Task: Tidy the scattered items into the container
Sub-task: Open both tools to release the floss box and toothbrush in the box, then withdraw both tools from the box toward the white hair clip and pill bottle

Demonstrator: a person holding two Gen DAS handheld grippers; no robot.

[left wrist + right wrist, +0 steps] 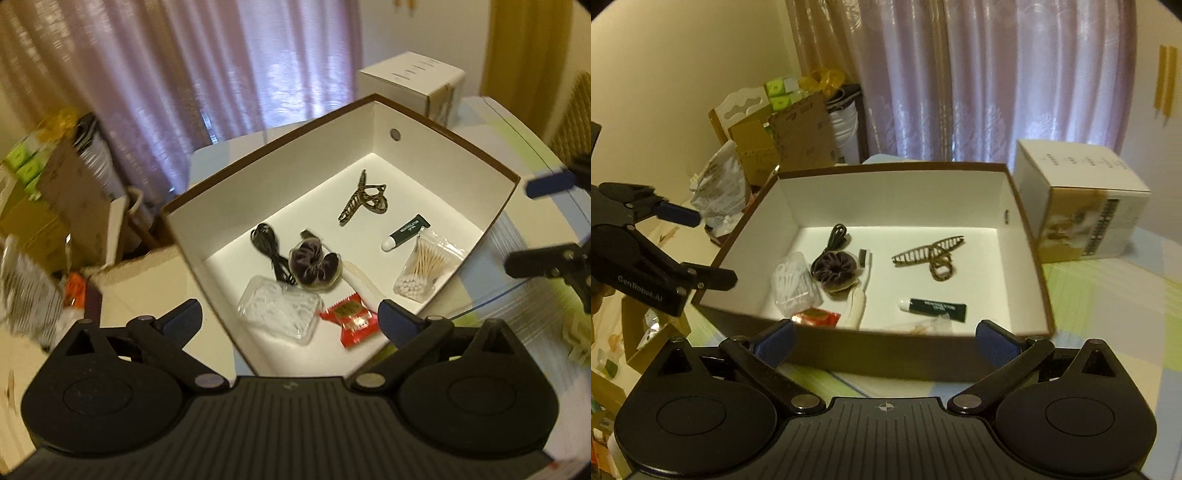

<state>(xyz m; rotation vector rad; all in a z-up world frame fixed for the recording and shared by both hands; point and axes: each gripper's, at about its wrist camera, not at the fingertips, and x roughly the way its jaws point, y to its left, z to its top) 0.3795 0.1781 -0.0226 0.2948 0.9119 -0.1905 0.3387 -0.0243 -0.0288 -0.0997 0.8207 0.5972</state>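
The job looks almost done. The container [280, 177] is a big open box, brown outside and smooth white inside, and it sits on the counter [1108, 314] with its striped cloth. All the small things I can see are already inside it. There is a bendy black cable [267, 251] in a loop, a soft dark scrunchie [314, 267], a clear hard case of floss picks [280, 317], a shiny red candy wrapper [349, 321], a spotty brown hair clip [364, 199] with teeth, a little green tube [406, 232] with a white cap, and a crinkly bag of cotton swabs [421, 266]. A pale handle, maybe a brush, lies by the scrunchie. No loose things show on the counter, only a white carton [1082, 206] behind the box. The left tongs [291, 321] hang over the near corner of the box, spread wide and holding nothing. The right tongs [884, 339] sit just in front of the box, spread wide and empty too. I think little or nothing is left to pick up.
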